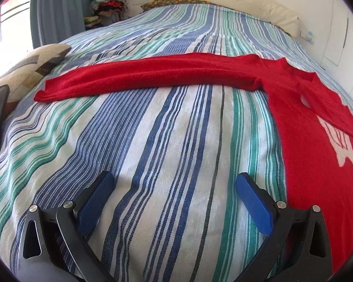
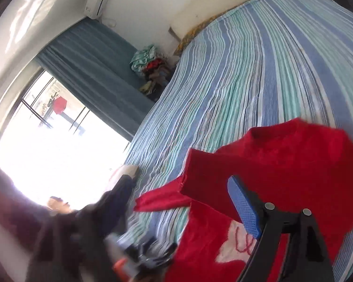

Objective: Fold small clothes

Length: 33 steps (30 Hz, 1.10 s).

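Note:
A red knit sweater (image 1: 313, 145) with a white design lies on the striped bed (image 1: 153, 141). One long sleeve (image 1: 153, 75) stretches flat to the left. My left gripper (image 1: 174, 188) is open and empty, low over the bedspread, left of the sweater's body. In the right wrist view the sweater (image 2: 282, 164) has a part lifted and folded over its front. My right gripper shows one blue finger (image 2: 244, 209) against the raised red cloth; the other finger is hidden behind it, so its grip cannot be read.
A patterned cushion (image 1: 28, 70) lies at the bed's left edge. A pile of clothes (image 1: 108, 2) stands by the curtain (image 1: 56, 9). The headboard (image 1: 235, 0) is at the far end. A window (image 2: 47, 141) and a blurred dark-sleeved arm with the other gripper (image 2: 94, 230) show in the right wrist view.

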Tool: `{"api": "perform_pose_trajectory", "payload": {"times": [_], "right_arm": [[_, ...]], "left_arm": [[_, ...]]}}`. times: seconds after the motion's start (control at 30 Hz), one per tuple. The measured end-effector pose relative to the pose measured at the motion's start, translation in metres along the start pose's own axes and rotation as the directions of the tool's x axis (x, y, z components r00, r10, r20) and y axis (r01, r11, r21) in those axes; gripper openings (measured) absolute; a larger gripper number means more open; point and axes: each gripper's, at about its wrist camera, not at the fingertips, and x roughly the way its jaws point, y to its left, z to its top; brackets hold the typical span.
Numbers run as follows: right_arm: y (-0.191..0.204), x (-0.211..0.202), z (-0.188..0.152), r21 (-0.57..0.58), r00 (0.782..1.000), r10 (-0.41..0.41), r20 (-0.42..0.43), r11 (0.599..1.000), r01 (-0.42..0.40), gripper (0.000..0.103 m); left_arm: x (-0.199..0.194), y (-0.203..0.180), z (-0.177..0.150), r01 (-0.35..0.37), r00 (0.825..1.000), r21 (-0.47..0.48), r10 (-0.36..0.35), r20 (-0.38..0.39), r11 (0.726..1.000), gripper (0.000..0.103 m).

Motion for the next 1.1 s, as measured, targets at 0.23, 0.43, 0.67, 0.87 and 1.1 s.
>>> {"api": "perform_pose_trajectory", "payload": {"times": [0.23,0.43,0.67,0.87,1.1], "right_arm": [[-0.045,-0.068,-0.015,-0.034,0.981,-0.190,0.034,0.981,0.191,0.083],[-0.104,-0.081,-0.062,-0.303,0.730,-0.683,-0.022,0.701,0.646,0.082],[-0.146,-0.058,-0.084,-0.184,0.778,-0.627,-0.036,0.770,0.611,0.037],[-0.206,-0.021,-0.087,-0.086,0.724,-0.665,-0.181,0.744,0.662,0.009],[-0.153,-0.025,-0.072,-0.176,0.770,-0.632,-0.090,0.771,0.613,0.013]], "left_arm": [[0.000,0.000,0.000,0.001,1.000,-0.002,-0.001,0.009,1.000,0.102],[0.002,-0.003,0.000,-0.014,1.000,0.005,0.014,0.008,1.000,0.103],[0.003,-0.004,0.000,-0.025,1.000,0.011,0.025,0.003,1.000,0.102],[0.003,-0.004,0.000,-0.024,1.000,0.011,0.024,0.003,1.000,0.102],[0.005,-0.006,-0.001,-0.032,0.999,0.011,0.032,0.007,0.999,0.103]]}}
